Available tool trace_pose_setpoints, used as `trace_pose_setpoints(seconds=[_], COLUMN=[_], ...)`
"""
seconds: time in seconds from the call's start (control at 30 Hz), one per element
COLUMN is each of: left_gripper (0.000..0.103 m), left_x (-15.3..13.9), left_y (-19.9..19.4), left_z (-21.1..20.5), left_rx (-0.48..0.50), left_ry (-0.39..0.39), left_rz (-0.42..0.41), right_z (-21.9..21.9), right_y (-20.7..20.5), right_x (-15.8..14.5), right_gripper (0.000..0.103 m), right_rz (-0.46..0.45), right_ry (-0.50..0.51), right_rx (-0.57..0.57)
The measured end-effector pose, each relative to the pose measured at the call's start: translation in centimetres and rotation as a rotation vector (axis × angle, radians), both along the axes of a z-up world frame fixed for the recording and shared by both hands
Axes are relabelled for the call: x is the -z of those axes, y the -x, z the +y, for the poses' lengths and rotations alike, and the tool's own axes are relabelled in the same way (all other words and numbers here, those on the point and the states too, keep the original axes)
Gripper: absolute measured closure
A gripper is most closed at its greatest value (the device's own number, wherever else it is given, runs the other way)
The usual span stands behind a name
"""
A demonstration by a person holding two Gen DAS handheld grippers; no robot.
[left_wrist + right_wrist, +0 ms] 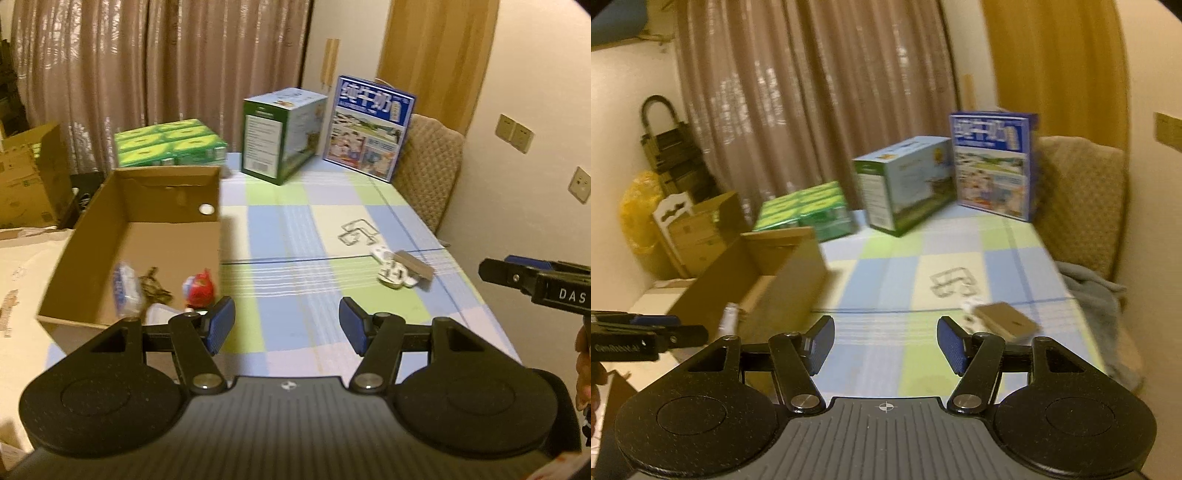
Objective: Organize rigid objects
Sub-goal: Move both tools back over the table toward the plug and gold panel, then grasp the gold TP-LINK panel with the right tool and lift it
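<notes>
Tilting down over the checked table (295, 229): left hand-held gripper (287, 325) (empty) apart; right hand-held gripper (885, 345) likewise.

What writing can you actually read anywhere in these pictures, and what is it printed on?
"DAS": white letters on the right gripper where it enters the left wrist view, cut off by the frame edge.
"纯牛奶": large white characters on the blue carton.
Blurred beyond reading: white lettering on the left gripper, the green-edged carton, the green packs.
</notes>
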State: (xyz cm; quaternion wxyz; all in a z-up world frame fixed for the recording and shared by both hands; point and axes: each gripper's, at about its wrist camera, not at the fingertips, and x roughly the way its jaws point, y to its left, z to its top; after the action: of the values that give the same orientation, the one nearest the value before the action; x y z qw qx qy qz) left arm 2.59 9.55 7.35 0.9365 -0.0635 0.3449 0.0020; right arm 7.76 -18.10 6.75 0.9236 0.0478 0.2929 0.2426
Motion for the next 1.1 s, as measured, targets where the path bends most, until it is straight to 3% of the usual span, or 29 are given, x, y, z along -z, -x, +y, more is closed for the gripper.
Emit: trace_pose_setpoints(seconds=[0.47, 0.9, 1.1], left_gripper=[0.045, 0.043, 0.042], left_x=[1.4, 2.1, 2.9], left_y=[-2.1, -3.7, -5.2], left_z=[-5.4, -7.3, -8.3], left_rx=[0.097, 0.156, 0.201], left_ry=[0.018, 0.004, -0.023], left_rz=[0.026, 0.045, 0.065], right_z=[-8.9, -10.3, -10.9], right_y=[0.5, -1.1, -2.9], right_x=[1.4, 2.4, 3.0], right_gripper=[0.044, 0.044, 0.044], right_rz=[0.052, 0.084, 0.092], right_ry=[-0.015, -0.012, -0.002], right_rx=[0.170, 0.170, 0.104])
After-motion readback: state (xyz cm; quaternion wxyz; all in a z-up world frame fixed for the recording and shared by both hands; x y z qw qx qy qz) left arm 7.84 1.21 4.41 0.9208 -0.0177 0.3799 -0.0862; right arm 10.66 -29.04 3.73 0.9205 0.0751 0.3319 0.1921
